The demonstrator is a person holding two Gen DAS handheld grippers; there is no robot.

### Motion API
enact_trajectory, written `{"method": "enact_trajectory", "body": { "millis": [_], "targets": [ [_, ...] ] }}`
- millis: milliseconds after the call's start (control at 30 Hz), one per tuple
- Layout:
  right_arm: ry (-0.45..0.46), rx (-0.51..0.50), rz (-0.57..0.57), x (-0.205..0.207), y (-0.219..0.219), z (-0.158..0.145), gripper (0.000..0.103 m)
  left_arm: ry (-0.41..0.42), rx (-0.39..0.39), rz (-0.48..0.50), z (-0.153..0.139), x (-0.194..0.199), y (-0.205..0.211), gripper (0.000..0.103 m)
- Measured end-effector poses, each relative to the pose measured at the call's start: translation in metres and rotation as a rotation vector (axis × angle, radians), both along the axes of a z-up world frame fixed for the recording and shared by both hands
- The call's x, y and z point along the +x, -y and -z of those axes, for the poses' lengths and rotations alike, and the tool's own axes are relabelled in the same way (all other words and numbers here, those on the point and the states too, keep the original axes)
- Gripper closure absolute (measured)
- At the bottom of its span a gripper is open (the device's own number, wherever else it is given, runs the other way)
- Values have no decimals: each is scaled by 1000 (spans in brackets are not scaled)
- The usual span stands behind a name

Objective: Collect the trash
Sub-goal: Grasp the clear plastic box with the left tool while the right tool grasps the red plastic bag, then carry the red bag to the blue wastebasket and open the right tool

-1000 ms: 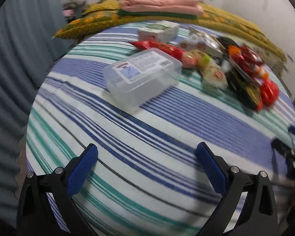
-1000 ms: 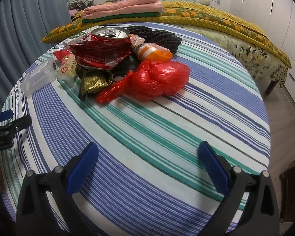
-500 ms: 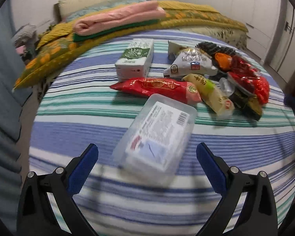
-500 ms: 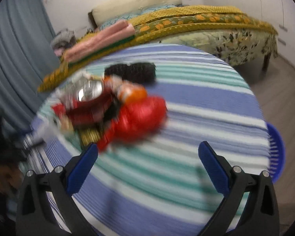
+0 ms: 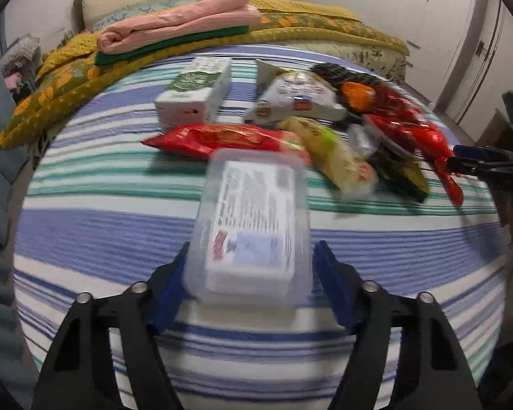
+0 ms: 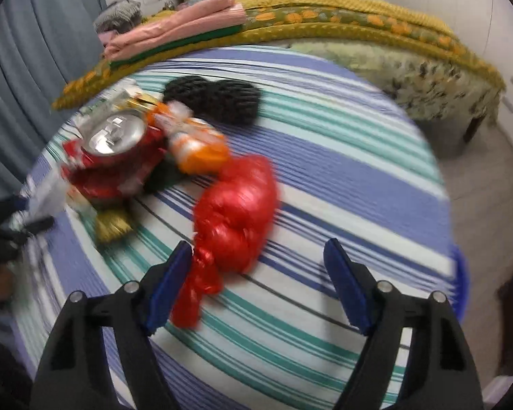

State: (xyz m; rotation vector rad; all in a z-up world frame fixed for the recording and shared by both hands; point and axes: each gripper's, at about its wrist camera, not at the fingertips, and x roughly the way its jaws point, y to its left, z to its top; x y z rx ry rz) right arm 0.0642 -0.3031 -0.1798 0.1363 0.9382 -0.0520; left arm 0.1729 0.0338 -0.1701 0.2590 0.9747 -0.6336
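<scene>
A clear plastic box (image 5: 253,225) with a printed label lies on the striped table (image 5: 85,232), its near end between the fingers of my left gripper (image 5: 248,280). The jaws are open and stand close to the box's sides. My right gripper (image 6: 258,283) is open over the table; a knotted red plastic bag (image 6: 236,208) lies just ahead, its tail by the left finger (image 6: 167,287). Behind it sit a crushed red can (image 6: 114,150), an orange wrapper (image 6: 198,147) and a black net (image 6: 212,99).
In the left wrist view a white carton (image 5: 195,92), a red snack pack (image 5: 222,140), a yellow pack (image 5: 328,153) and a white pouch (image 5: 297,99) lie beyond the box. A bed (image 6: 359,24) with folded pink cloth stands behind. A blue basket (image 6: 461,273) shows past the table's right edge.
My left gripper has moved forward so the clear box now sits between its fingers. My right gripper has moved closer to the red bag.
</scene>
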Motion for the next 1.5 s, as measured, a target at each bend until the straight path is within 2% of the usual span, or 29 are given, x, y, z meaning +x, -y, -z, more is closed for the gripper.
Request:
{"method": "enact_trajectory", "body": {
  "millis": [133,200,233,367,433,467,500,533,567,633,833,1033,1167,1267,1367,1500],
  "targets": [
    [0,53,16,-11,20,-3,25,-2,3,-16,-5,-20,6,32],
    [0,83,18,-8,24,-4,21,15,4,-54,-9,-24,9,21],
    [2,89,12,-4,22,-5,20,22,-1,-67,-12,-24,10,21],
    [-9,55,-91,14,-3,-6,20,50,46,-93,-19,-17,27,18],
    [-33,14,-119,23,-12,-2,22,36,48,-128,-20,-8,31,18],
    [-38,2,-120,26,-14,-2,28,23,45,-148,-20,-3,32,18],
    [-44,1,-130,30,-15,-1,43,14,46,-159,-19,2,32,18],
    [-52,7,-137,32,-15,-1,52,3,54,-169,-17,7,33,18],
    [-59,20,-143,33,-16,-2,58,-6,73,-176,-14,10,35,22],
    [-46,29,-154,29,-13,-6,59,-22,99,-181,-10,13,36,42],
    [9,101,-154,-2,12,-24,59,-4,68,-199,-21,-3,22,42],
    [57,215,-51,-37,84,-34,59,1,-80,-186,-66,-34,24,42],
    [63,181,48,-55,140,-33,59,13,-170,-76,-100,-54,76,42],
    [51,173,130,-67,184,-25,59,7,-224,32,-115,-70,136,42],
    [36,163,190,-78,221,-13,59,-17,-244,138,-114,-84,204,42],
    [23,173,265,-92,262,9,59,-84,-231,247,-91,-100,295,42]
  ]
}}
